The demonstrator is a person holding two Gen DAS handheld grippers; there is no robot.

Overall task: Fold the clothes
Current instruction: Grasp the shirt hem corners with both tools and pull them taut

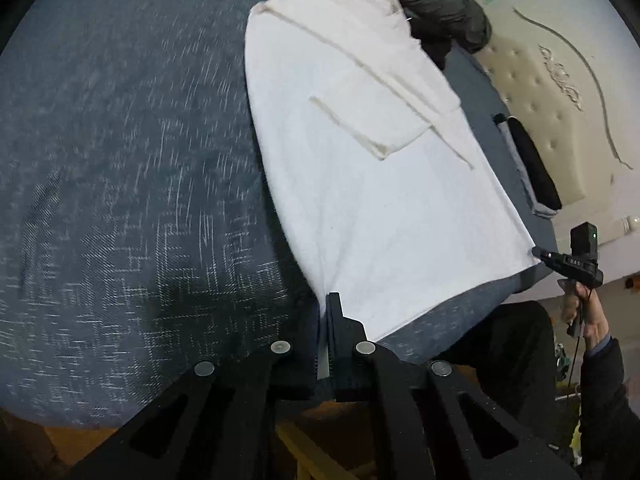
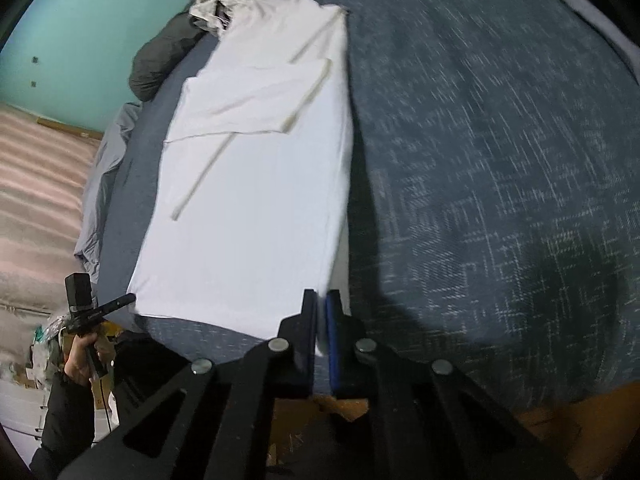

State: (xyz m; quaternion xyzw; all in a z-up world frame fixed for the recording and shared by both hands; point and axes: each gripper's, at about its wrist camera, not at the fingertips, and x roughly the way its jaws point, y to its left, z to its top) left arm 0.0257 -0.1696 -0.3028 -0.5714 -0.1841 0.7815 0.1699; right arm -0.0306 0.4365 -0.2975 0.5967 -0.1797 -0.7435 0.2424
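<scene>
A white shirt (image 1: pixel 380 200) lay flat and lengthwise on a bed (image 1: pixel 120 180) covered in a dark blue, white-flecked sheet. Its sleeves were folded inward across the body, so the garment made a long narrow strip with cream seams showing across the upper half. The collar end pointed away from the person, toward a heap of dark clothes (image 1: pixel 444 8) and a crumpled pale garment (image 2: pixel 228 4) at the far side of the bed.

The left gripper (image 1: pixel 329 308) sat at one corner of the hem nearest the person, its jaws pressed together on the white cloth there. The right gripper (image 2: pixel 320 304) held the other hem corner, jaws likewise closed on the fabric edge. Each gripper also showed in the other's view: the right one (image 1: pixel 560 260) gripped by a hand (image 1: pixel 584 312) in a dark sleeve, the left one (image 2: pixel 108 308) likewise held by a hand (image 2: pixel 86 356).

A cream tufted headboard (image 1: pixel 560 92) stood beside the bed on one side, and a teal wall (image 2: pixel 80 20) rose beyond. A grey sheet edge (image 2: pixel 104 184) hung over the mattress side.
</scene>
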